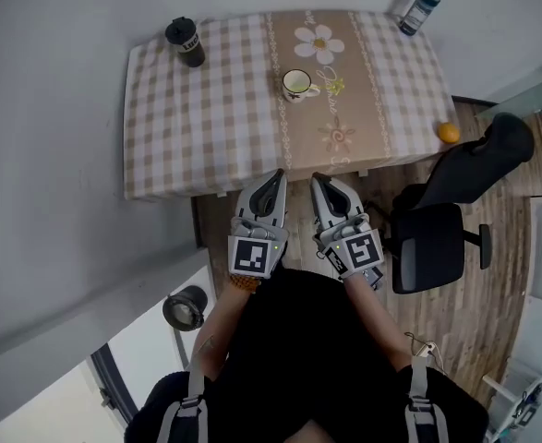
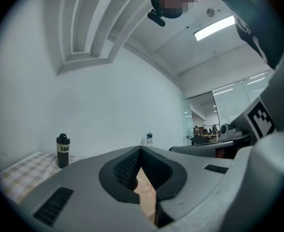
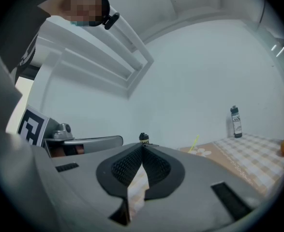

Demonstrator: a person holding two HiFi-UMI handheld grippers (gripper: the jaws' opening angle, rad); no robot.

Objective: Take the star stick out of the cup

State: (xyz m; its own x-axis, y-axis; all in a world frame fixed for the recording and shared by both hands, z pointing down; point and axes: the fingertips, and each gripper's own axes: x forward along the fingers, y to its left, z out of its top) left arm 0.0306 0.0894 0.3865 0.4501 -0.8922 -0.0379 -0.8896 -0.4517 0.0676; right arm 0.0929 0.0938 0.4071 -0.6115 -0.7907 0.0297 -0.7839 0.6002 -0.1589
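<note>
A white cup [image 1: 295,84] stands on the checked table [image 1: 206,127] near its middle, on the floral runner. The yellow star stick [image 1: 334,86] leans out of the cup to the right. In the right gripper view only the thin yellow stick [image 3: 194,143] shows above the jaw; the cup is hidden. My left gripper [image 1: 274,175] and right gripper [image 1: 318,179] are held side by side just short of the table's near edge, well back from the cup. Both are shut, jaws meeting with nothing between them [image 2: 141,150] [image 3: 142,147].
A black bottle [image 1: 186,42] stands at the table's far left corner and a blue-capped bottle [image 1: 419,11] at the far right. An orange [image 1: 448,133] lies near the right edge. A black office chair [image 1: 434,243] stands right of me on the wooden floor.
</note>
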